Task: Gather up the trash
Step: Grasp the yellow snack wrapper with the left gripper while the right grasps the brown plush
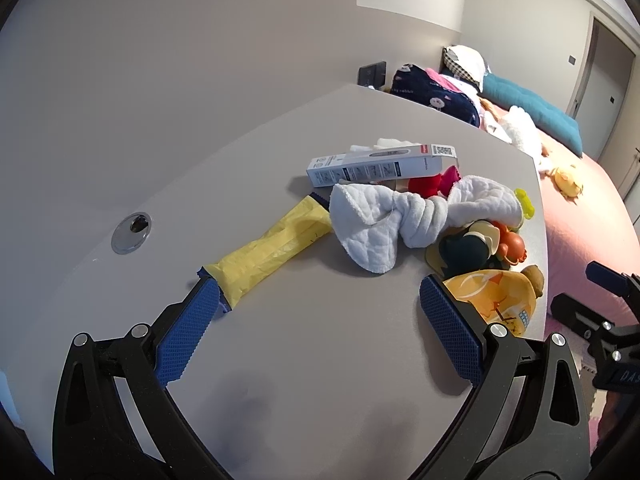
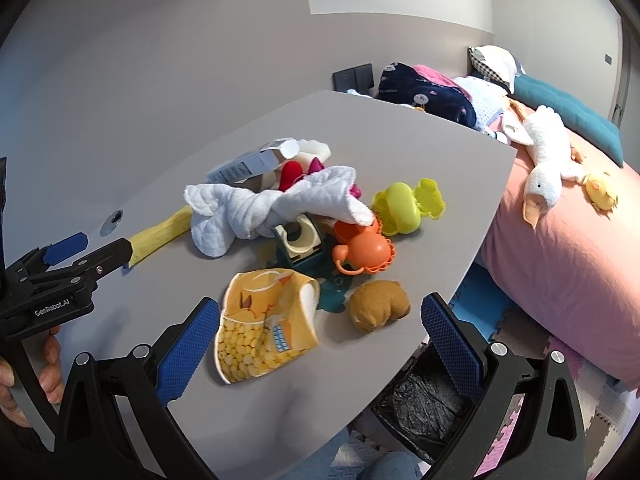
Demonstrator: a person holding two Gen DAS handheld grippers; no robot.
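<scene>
A long yellow wrapper (image 1: 272,248) lies on the grey table (image 1: 304,360); its near end touches the left finger of my open left gripper (image 1: 320,300). An orange-yellow snack bag (image 2: 264,332) lies between the fingers of my open right gripper (image 2: 320,320); it also shows in the left wrist view (image 1: 492,300). A white-grey cardboard box (image 1: 376,166) lies on top of the pile behind. The left gripper shows in the right wrist view (image 2: 100,256) beside the wrapper (image 2: 160,232).
A white cloth (image 2: 272,204), plastic toys (image 2: 400,204), an orange toy (image 2: 364,252) and a brown plush (image 2: 380,306) crowd the table. A bin with a black liner (image 2: 424,408) stands below the table's right edge. A bed (image 2: 560,260) lies to the right.
</scene>
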